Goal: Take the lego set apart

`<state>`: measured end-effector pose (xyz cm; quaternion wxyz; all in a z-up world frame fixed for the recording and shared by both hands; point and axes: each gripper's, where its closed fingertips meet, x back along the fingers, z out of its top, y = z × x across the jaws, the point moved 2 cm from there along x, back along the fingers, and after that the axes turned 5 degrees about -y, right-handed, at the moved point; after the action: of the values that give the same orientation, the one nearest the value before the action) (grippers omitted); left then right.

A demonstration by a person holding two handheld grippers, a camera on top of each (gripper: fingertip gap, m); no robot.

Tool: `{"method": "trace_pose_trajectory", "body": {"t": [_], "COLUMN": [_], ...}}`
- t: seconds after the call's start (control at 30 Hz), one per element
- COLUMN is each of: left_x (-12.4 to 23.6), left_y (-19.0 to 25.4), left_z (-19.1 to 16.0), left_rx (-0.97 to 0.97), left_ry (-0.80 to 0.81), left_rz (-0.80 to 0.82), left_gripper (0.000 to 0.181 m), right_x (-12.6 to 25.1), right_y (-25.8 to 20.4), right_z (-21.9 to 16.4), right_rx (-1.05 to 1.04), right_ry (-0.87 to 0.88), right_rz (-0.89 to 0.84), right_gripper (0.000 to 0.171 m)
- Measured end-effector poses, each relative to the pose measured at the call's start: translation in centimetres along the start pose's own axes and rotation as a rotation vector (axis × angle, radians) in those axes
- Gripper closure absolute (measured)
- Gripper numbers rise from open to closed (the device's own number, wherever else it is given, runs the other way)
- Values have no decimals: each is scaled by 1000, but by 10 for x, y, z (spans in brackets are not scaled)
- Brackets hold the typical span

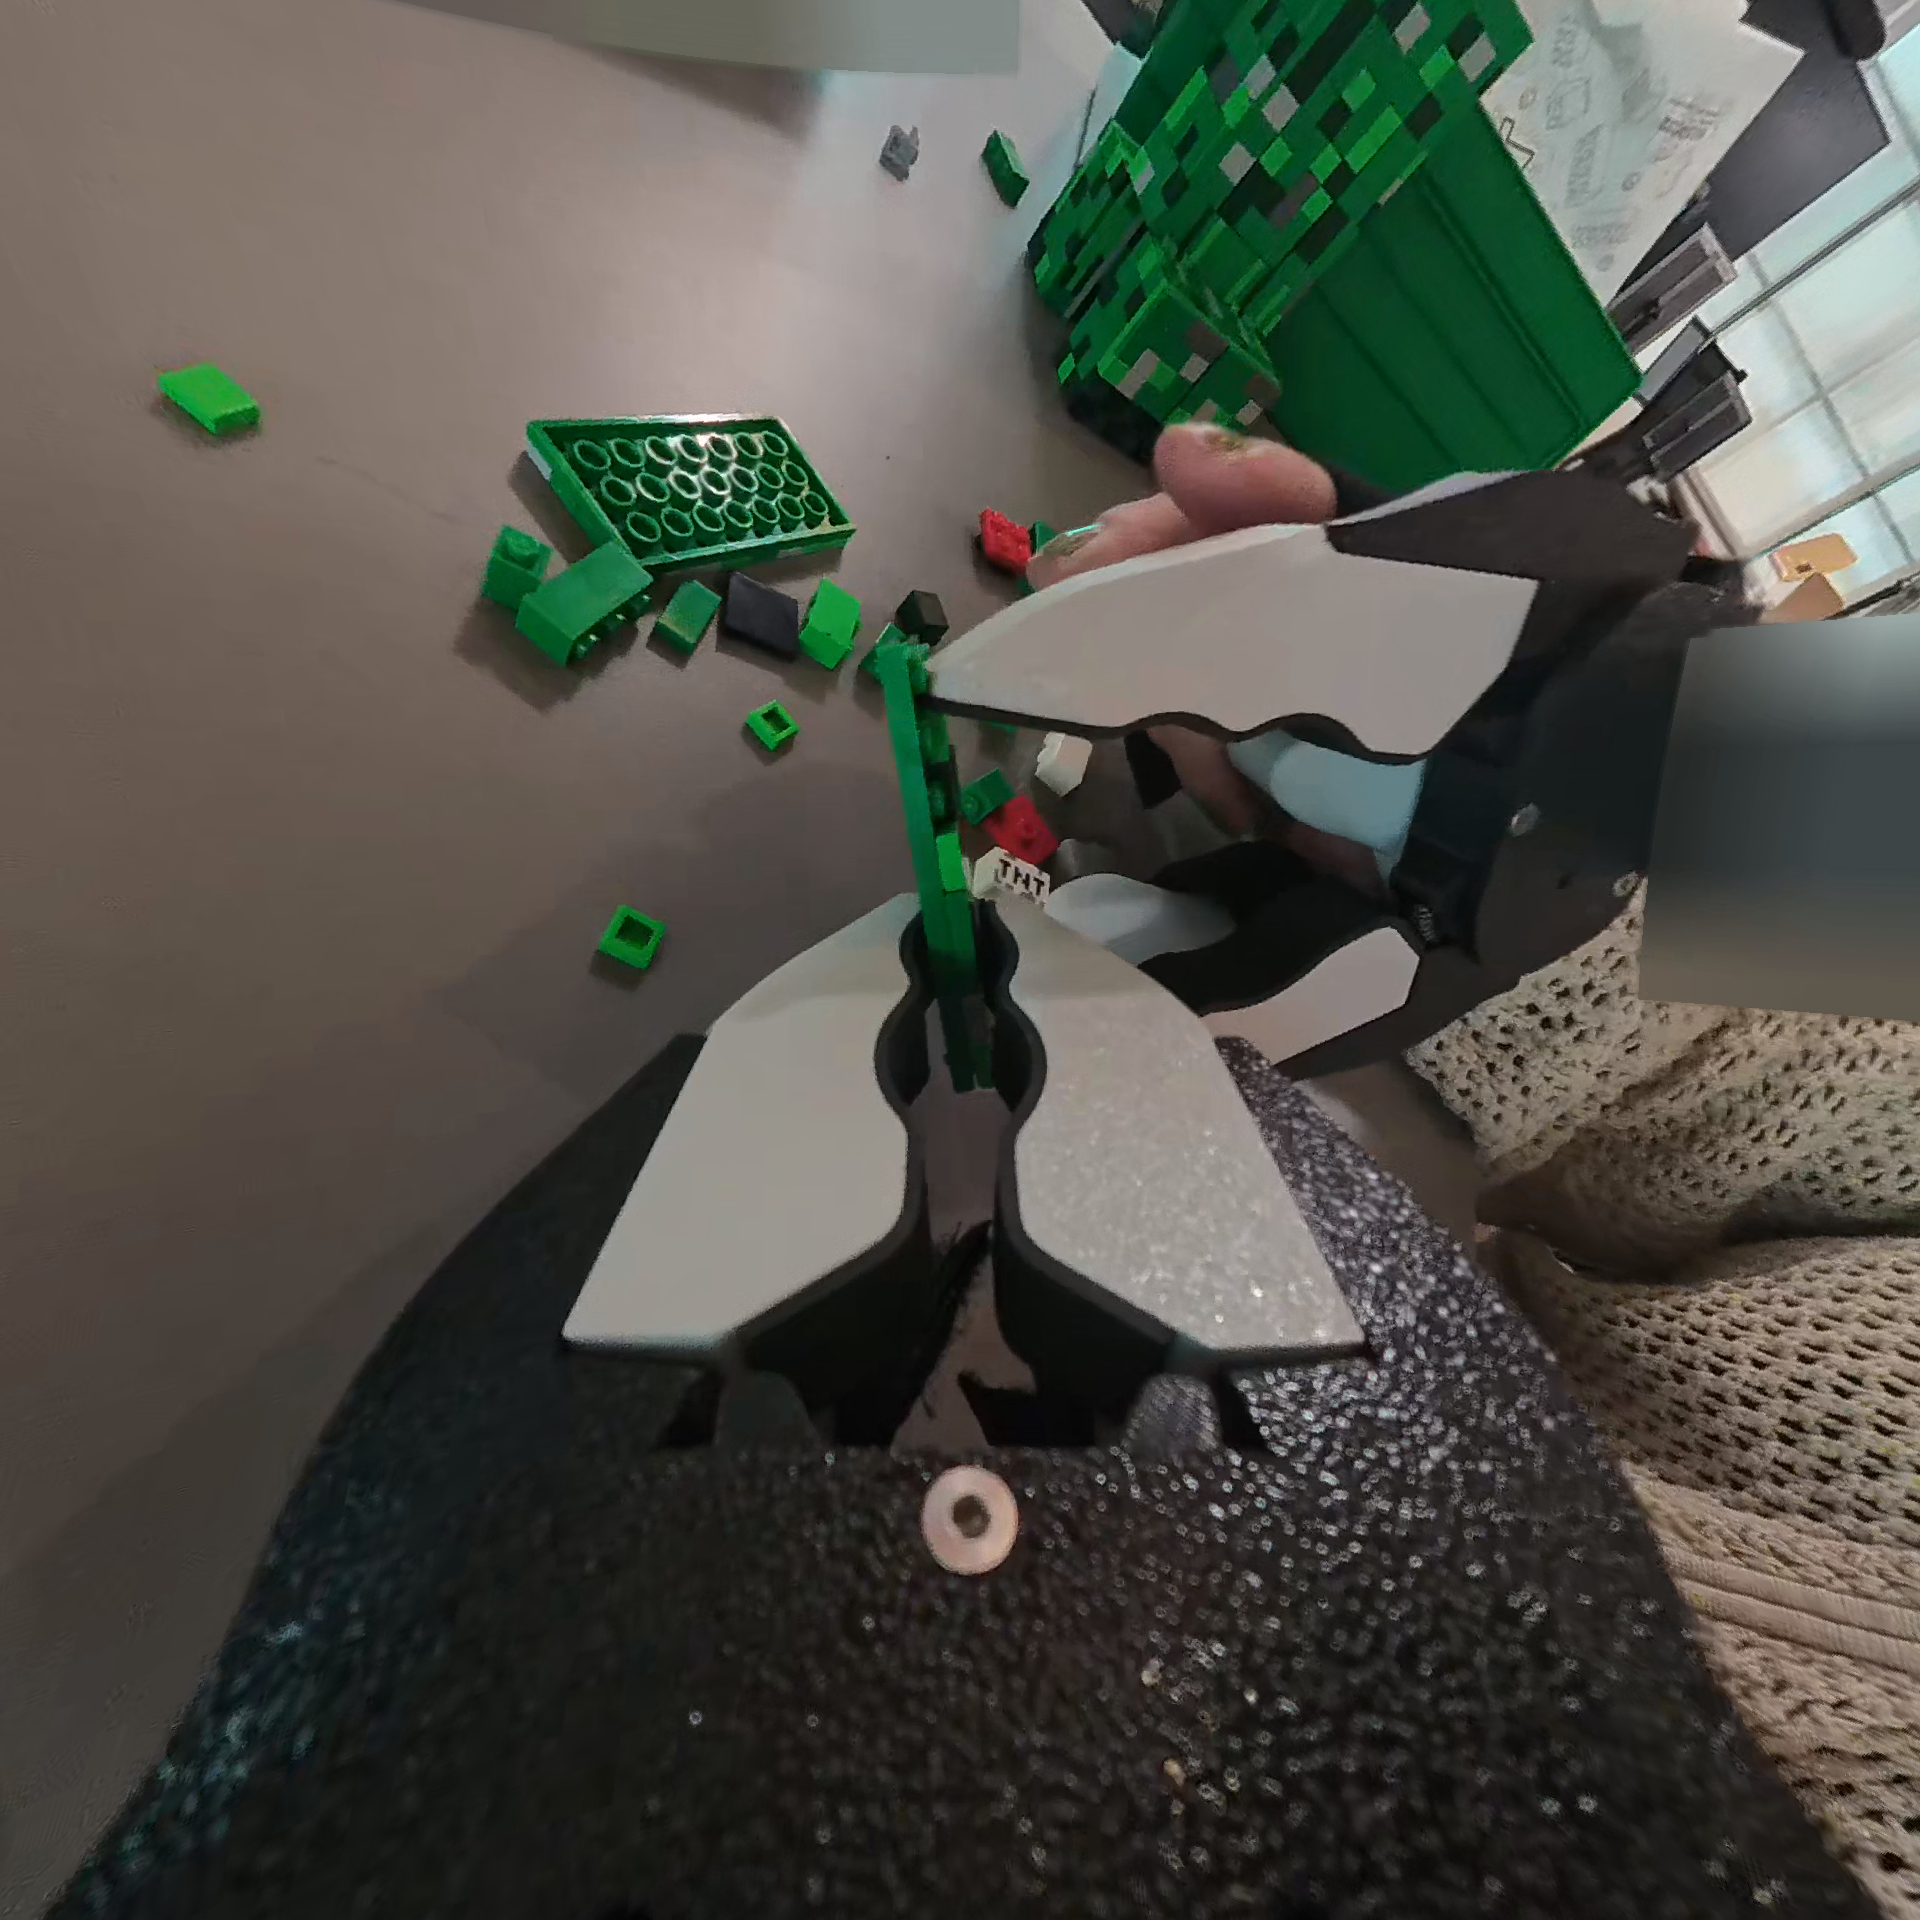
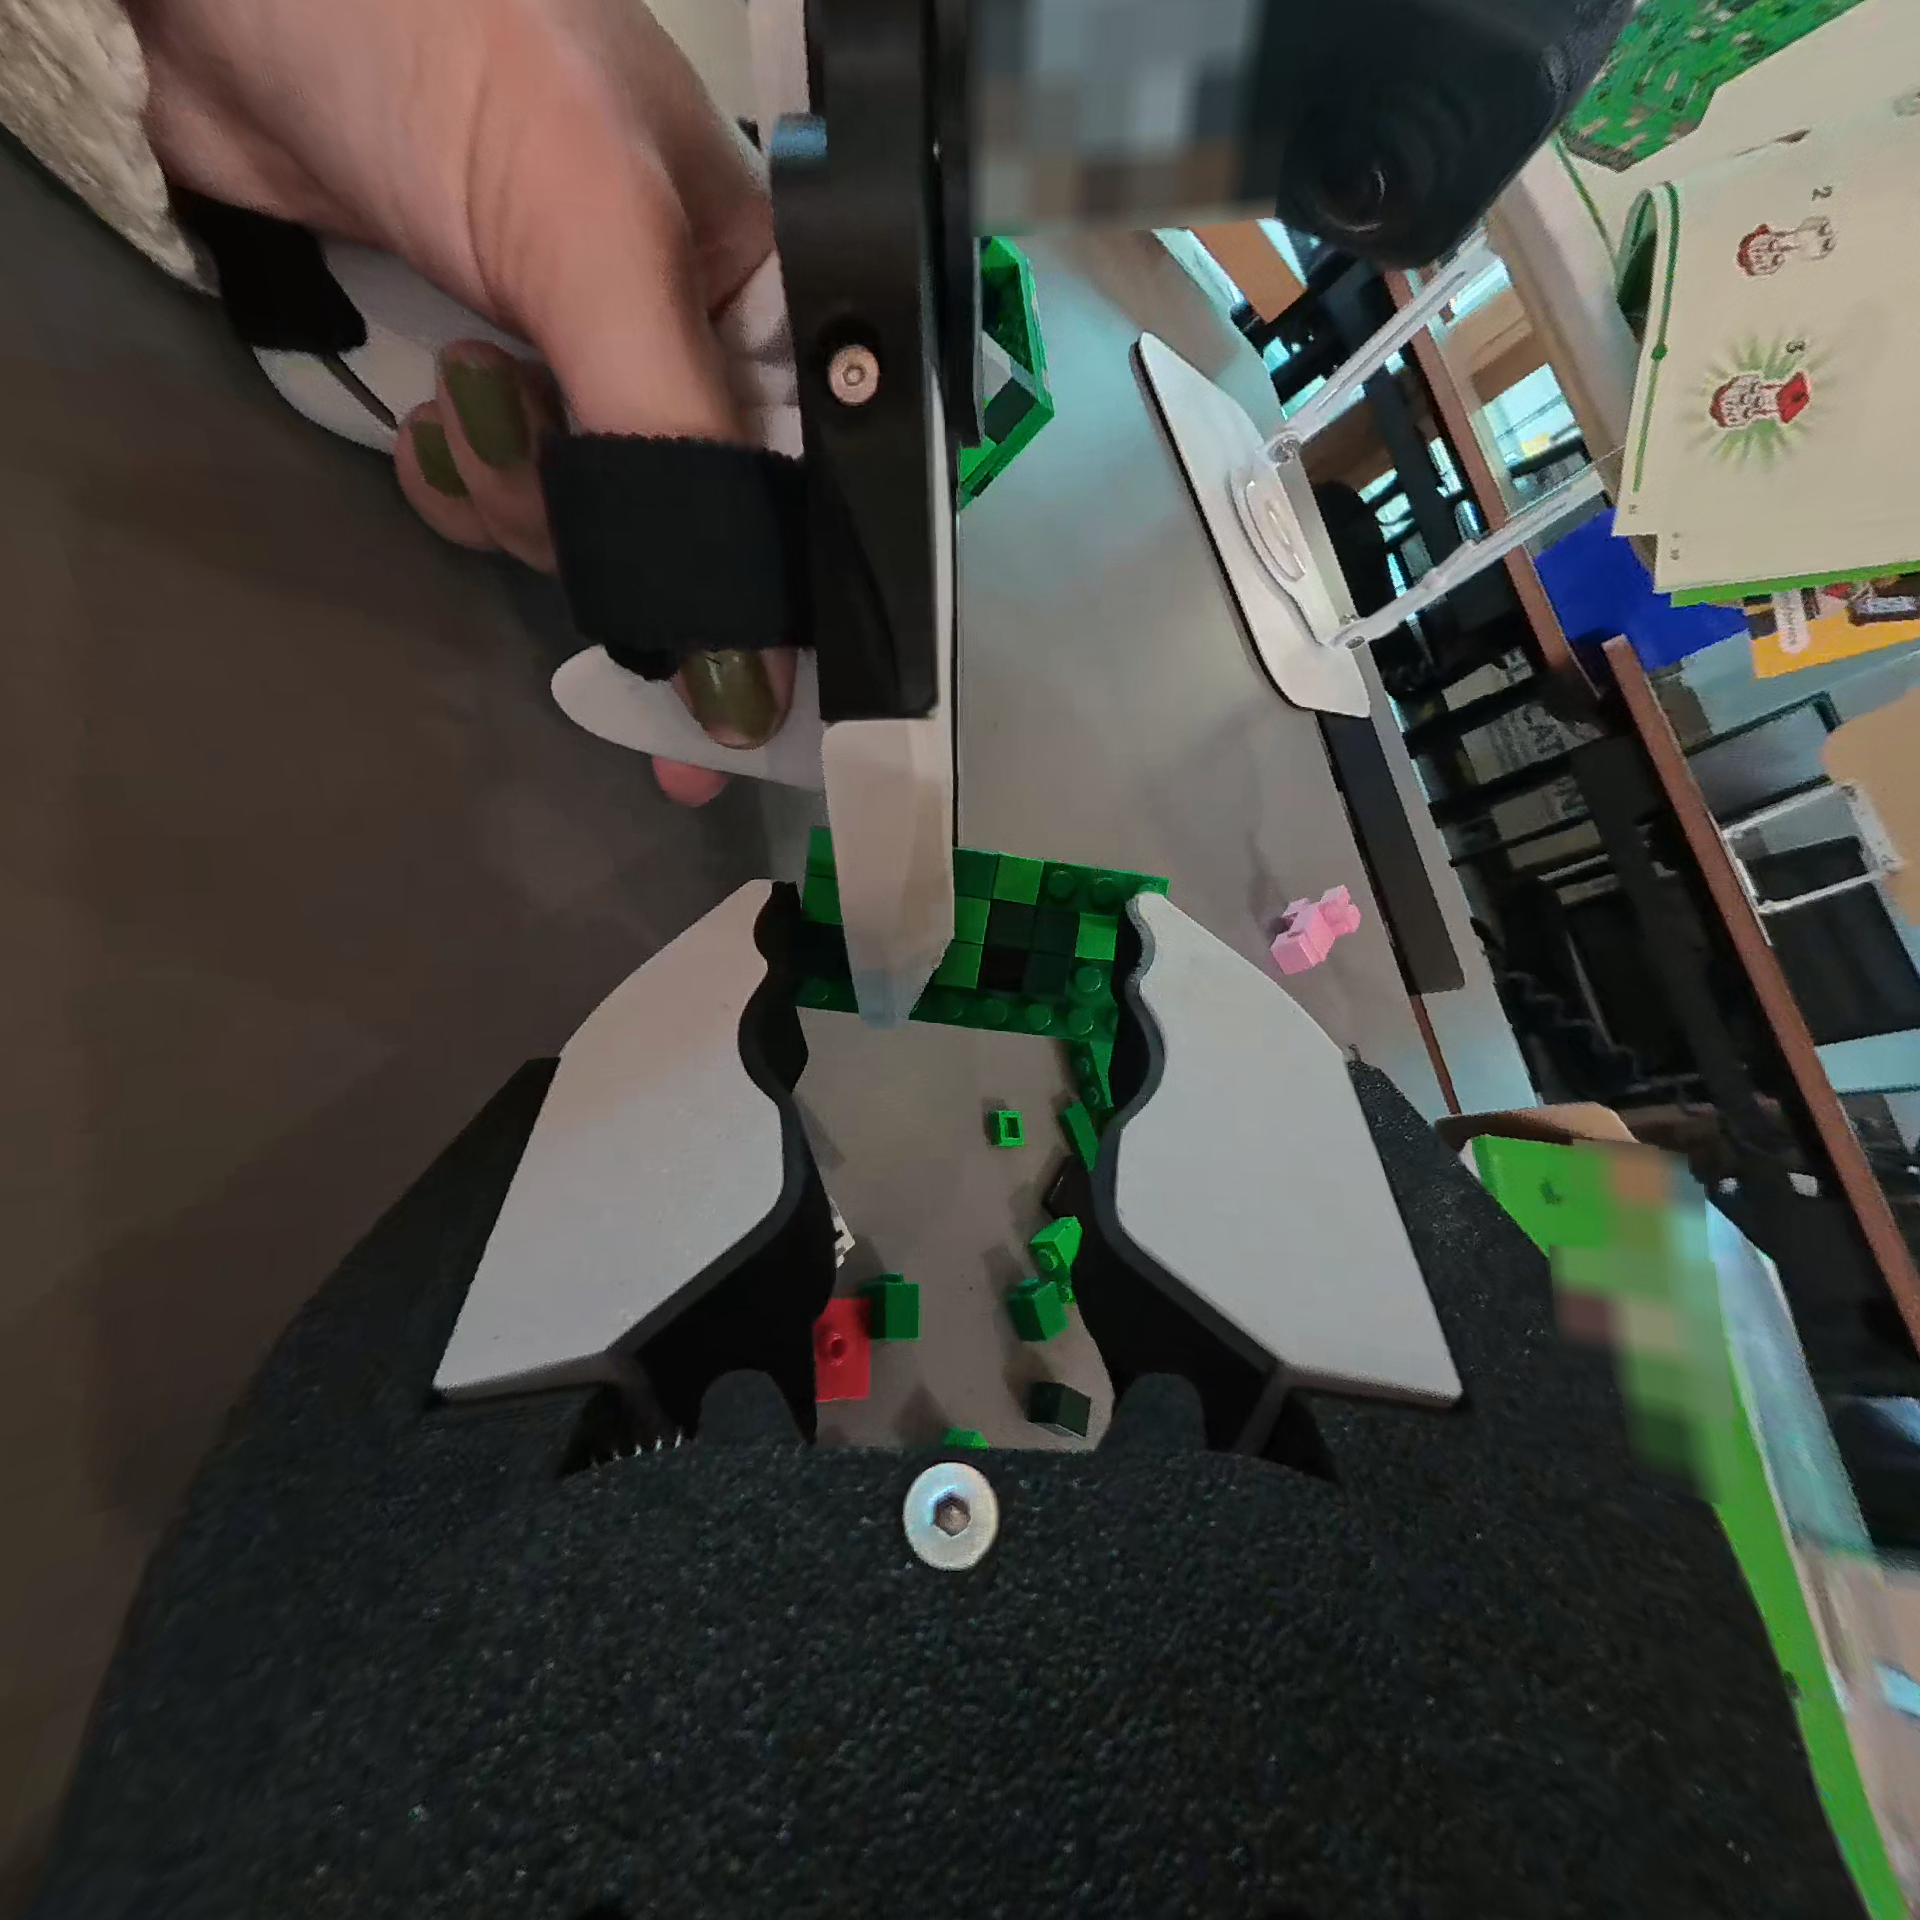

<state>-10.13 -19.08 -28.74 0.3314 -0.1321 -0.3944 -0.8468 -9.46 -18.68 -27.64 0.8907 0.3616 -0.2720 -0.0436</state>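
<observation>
Left wrist view: we are pinching the green lego plate [image 1: 940, 883] edge-on in our left gripper [image 1: 961, 1023], low at frame centre. Our right gripper [image 1: 930, 675] is reaching in from the right, spread wide, one finger touching the plate's top end. Beyond, loose green bricks [image 1: 665, 603] are lying on the grey tabletop [image 1: 312, 727], with the big green lego model [image 1: 1268, 208] standing at upper right. Right wrist view is showing the plate [image 2: 1039, 935] between our open fingers.
</observation>
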Motion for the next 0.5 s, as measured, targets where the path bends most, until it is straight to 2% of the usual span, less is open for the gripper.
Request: {"method": "trace_pose_trajectory", "body": {"t": [0.2,0.5], "left_x": [1,6], "left_y": [-2,-5], "left_z": [1,7], "left_rx": [40,79], "left_ry": [16,72], "left_rz": [-2,-16], "left_gripper": [176,175], "right_x": [-2,-5], "right_y": [0,3], "right_z": [1,6], "right_rx": [70,244], "right_ry": [-29,-88], "right_rz": [-56,-235], "right_gripper": [115,115]}}
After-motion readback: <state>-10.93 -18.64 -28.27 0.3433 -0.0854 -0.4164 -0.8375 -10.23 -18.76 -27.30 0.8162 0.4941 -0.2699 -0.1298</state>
